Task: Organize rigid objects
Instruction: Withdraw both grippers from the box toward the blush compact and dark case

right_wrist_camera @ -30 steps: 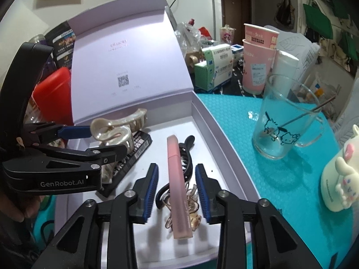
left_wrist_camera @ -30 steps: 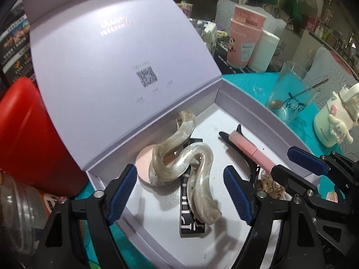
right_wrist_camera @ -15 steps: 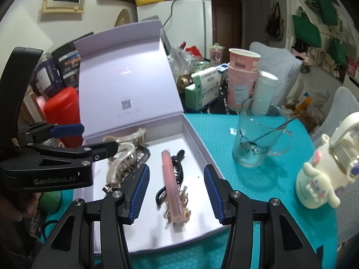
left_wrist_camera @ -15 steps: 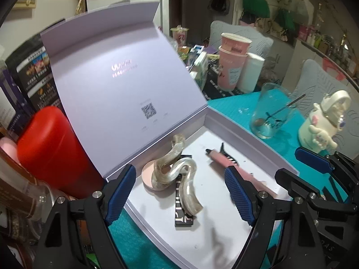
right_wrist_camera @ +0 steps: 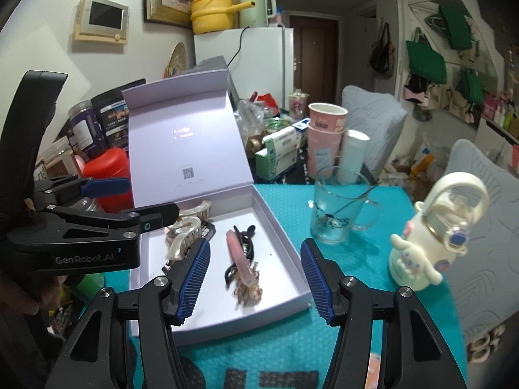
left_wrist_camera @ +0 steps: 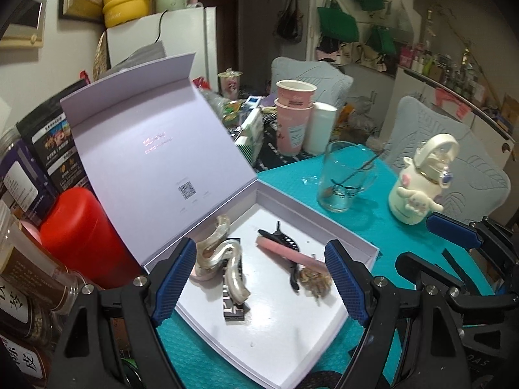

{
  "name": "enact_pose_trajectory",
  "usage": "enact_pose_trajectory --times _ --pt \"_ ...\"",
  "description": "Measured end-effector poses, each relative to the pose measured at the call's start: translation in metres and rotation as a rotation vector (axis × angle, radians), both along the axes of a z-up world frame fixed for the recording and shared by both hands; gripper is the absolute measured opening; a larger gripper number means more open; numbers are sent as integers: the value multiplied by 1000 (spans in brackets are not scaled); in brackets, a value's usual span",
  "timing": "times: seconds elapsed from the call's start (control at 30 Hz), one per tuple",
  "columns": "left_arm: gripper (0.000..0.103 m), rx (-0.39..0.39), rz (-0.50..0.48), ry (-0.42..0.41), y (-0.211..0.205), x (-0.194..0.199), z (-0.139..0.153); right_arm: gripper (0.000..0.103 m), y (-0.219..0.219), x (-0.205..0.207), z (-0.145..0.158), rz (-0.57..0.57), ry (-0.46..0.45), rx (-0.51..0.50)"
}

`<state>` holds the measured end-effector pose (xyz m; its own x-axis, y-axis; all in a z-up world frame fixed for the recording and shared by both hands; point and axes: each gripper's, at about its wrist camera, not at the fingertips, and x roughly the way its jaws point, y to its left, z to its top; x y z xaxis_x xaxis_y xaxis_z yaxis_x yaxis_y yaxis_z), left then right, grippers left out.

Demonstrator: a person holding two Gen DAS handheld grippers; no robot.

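Observation:
An open lilac box (left_wrist_camera: 353,243) (right_wrist_camera: 279,236) lies on the teal mat with its lid upright. Inside it lie a pearly claw clip (left_wrist_camera: 227,259) (right_wrist_camera: 181,240) over a black card (left_wrist_camera: 232,304), a pink bar clip (left_wrist_camera: 292,254) (right_wrist_camera: 238,256) across a black clip (left_wrist_camera: 285,241) (right_wrist_camera: 245,238), and a small beige clip (left_wrist_camera: 316,280) (right_wrist_camera: 248,293). My left gripper (left_wrist_camera: 259,283) hangs open above the box, nothing between its pads. My right gripper (right_wrist_camera: 254,277), jaws opening, hovers above the box's near edge and holds nothing.
A glass mug with a spoon (left_wrist_camera: 340,178) (right_wrist_camera: 334,207) and a white cartoon-dog bottle (left_wrist_camera: 418,178) (right_wrist_camera: 428,236) stand on the mat to the right. A red canister (left_wrist_camera: 81,236) (right_wrist_camera: 108,175), jars and packets crowd the left. Pink paper cups (right_wrist_camera: 324,139) stand behind.
Both grippers have lifted and pulled back from the box, so its contents look smaller. The right gripper's jaws have widened, away from the pink bar clip they flanked.

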<state>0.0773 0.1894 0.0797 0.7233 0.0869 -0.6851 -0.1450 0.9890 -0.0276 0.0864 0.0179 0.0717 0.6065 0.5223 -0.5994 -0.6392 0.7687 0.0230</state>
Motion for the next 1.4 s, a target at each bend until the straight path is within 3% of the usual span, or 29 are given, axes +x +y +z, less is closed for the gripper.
enact_pose_trajectory --times 0.4,0.47,0.87,1.4 --pt "84 -17 -103 -22 -40 -13 8 59 -46 -36 13 -86 -32 -3" --pt "84 -34 -137 -25 -47 -15 7 62 -54 -41 12 -94 -31 1" --pt "84 -148 -226 10 -80 -24 -17 65 -107 -68 -6 -183 -1 7" --pt "84 -125 -324 116 -146 -15 -59 65 -164 -75 -51 -267 88 47"
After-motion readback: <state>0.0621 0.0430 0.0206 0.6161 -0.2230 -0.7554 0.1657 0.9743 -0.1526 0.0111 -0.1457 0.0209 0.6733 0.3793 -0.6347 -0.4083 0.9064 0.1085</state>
